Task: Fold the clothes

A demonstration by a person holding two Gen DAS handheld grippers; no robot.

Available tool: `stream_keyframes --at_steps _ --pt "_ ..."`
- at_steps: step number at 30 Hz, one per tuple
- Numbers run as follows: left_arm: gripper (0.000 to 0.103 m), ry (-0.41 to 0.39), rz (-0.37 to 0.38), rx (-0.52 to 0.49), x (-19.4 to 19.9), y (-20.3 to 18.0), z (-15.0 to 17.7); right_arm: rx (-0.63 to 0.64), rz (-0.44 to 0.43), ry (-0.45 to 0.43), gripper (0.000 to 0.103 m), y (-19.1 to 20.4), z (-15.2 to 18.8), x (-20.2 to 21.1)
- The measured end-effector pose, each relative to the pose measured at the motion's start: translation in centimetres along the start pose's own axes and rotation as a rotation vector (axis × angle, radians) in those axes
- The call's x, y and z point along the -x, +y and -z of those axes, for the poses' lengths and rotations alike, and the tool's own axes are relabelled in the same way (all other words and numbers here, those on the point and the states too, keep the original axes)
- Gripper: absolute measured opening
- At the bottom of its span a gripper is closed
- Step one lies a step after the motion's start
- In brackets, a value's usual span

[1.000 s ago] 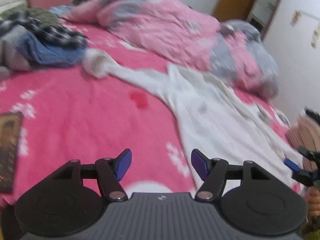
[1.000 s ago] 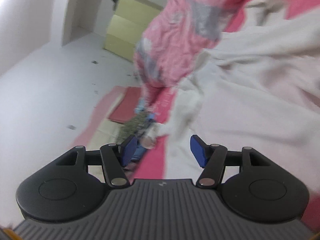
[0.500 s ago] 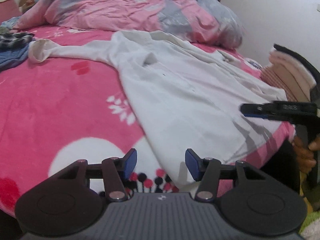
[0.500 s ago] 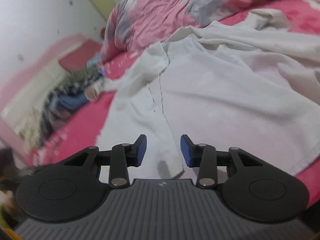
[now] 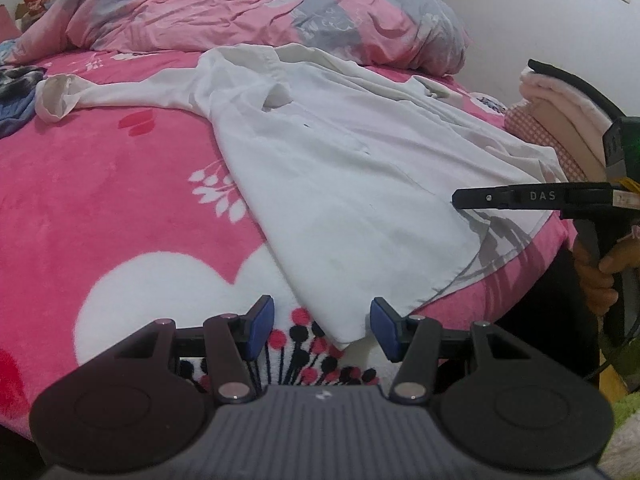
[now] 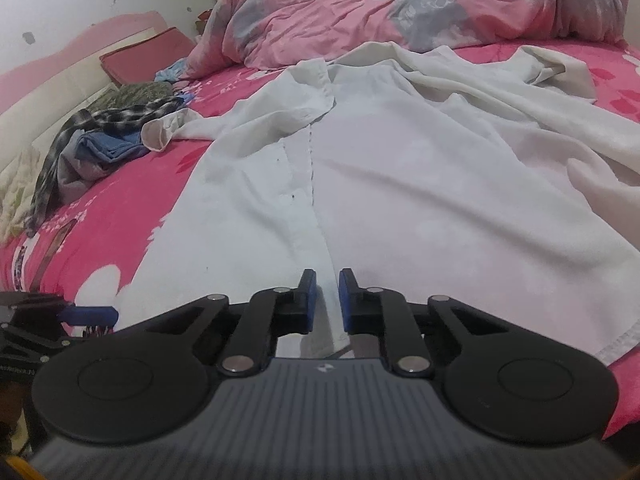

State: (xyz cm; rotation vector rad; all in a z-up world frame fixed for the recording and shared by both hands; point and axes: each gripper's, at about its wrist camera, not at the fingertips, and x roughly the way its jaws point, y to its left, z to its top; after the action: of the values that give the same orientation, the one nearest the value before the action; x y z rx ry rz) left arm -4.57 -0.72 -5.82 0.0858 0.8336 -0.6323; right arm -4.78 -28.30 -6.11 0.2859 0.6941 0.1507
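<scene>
A white button-up shirt (image 5: 360,168) lies spread front-up on the pink bed blanket (image 5: 100,200), one sleeve stretched out to the left. My left gripper (image 5: 322,328) is open at the near hem. The shirt's lower corner lies between its blue pads, which do not touch it. My right gripper (image 6: 327,304) sits low over the button placket (image 6: 312,184) at the hem. Its jaws are closing, with a narrow gap left and white fabric showing in that gap. In the left wrist view the right gripper (image 5: 460,200) reaches in from the right above the shirt's edge.
A rumpled pink and grey duvet (image 5: 240,4) is heaped behind the shirt. A pile of checked and blue clothes (image 6: 100,136) lies at the left near the headboard (image 6: 60,68). Pink folded fabric (image 5: 560,120) stands right of the bed. A hand (image 5: 596,280) grips the right handle.
Both grippers swung down to the shirt's near hem and settled there. The right jaws narrowed a lot; the left jaws narrowed slightly around the shirt's corner.
</scene>
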Motion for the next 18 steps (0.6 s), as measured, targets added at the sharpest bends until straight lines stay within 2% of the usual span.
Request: stream_keyframes --at_steps 5,10,18 --pt "0.054 0.005 0.004 -0.003 -0.1 -0.1 -0.2 -0.003 0.001 -0.023 0.0 -0.1 0.3 0.7" --pt "0.054 0.012 0.011 -0.002 -0.3 -0.2 -0.2 -0.03 0.0 -0.062 0.0 -0.6 0.4 1.9" --pt "0.054 0.022 0.008 -0.002 -0.4 -0.4 -0.3 -0.082 0.003 -0.066 0.0 -1.6 1.2 1.6"
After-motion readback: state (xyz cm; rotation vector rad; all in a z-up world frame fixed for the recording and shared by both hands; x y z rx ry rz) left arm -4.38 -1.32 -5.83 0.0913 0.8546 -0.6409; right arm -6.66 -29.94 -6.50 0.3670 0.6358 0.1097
